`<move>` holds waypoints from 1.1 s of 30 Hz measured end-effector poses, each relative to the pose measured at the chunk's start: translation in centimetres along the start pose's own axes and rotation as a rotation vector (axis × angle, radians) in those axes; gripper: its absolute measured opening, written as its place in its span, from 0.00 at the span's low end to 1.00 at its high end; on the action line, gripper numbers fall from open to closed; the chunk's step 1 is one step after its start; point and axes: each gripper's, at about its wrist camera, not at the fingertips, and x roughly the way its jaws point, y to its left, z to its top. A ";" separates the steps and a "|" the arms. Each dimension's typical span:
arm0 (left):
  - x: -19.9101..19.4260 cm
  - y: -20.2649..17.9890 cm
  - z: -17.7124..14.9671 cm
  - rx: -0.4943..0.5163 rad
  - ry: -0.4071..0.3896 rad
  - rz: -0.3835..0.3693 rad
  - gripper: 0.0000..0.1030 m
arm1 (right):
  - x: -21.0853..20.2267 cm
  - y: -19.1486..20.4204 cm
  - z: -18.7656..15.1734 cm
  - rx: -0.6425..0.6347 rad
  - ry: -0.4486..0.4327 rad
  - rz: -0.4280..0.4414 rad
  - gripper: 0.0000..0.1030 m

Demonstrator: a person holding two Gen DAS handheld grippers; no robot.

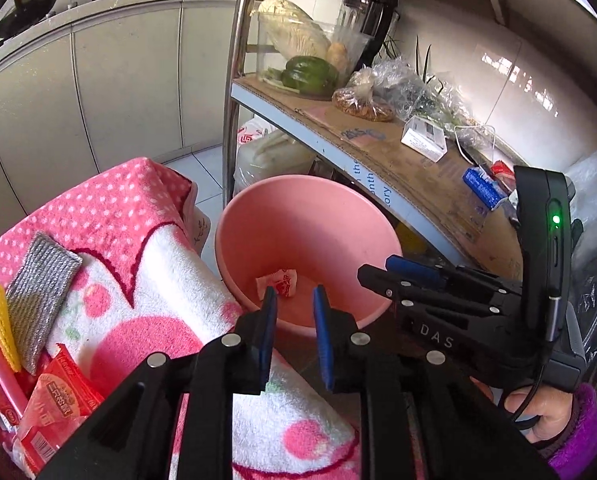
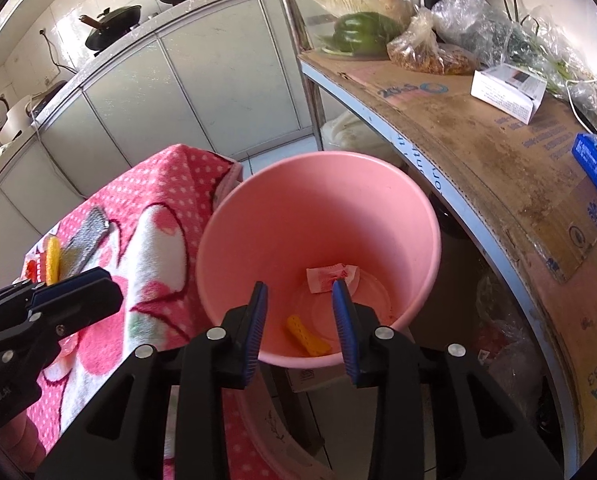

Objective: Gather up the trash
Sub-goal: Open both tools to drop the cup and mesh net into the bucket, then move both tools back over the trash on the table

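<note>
Pink plastic bucket (image 2: 318, 216), crumpled wrapper (image 2: 332, 276) inside, fluffy dotted towel (image 2: 138, 240) beside

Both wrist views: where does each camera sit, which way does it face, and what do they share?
Left wrist: on the left gripper, aimed down over the towel at the pink bucket; right gripper and a hand show.
Right wrist: on the right gripper, looking into the bucket; left gripper shows.
Shared: bucket, wrapper, towel, shelf.
</note>
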 end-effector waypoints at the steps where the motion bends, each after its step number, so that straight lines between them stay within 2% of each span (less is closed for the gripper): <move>1: -0.4 0.1 0.0 -0.006 -0.006 0.000 0.17 | -0.4 0.4 -0.1 -0.006 -0.005 0.006 0.34; 8: -3.7 1.5 -0.4 -0.034 -0.049 0.023 0.17 | -2.4 3.4 -0.3 -0.060 -0.024 0.066 0.34; 15: -7.6 4.5 -1.9 -0.075 -0.083 0.053 0.18 | -3.2 7.2 -0.7 -0.128 -0.007 0.135 0.34; 26: -12.4 10.5 -5.7 -0.149 -0.100 0.199 0.18 | -2.2 12.6 -1.5 -0.202 0.046 0.207 0.34; 33: -14.9 15.9 -8.5 -0.254 -0.105 0.277 0.18 | -1.4 15.6 -1.3 -0.248 0.064 0.227 0.34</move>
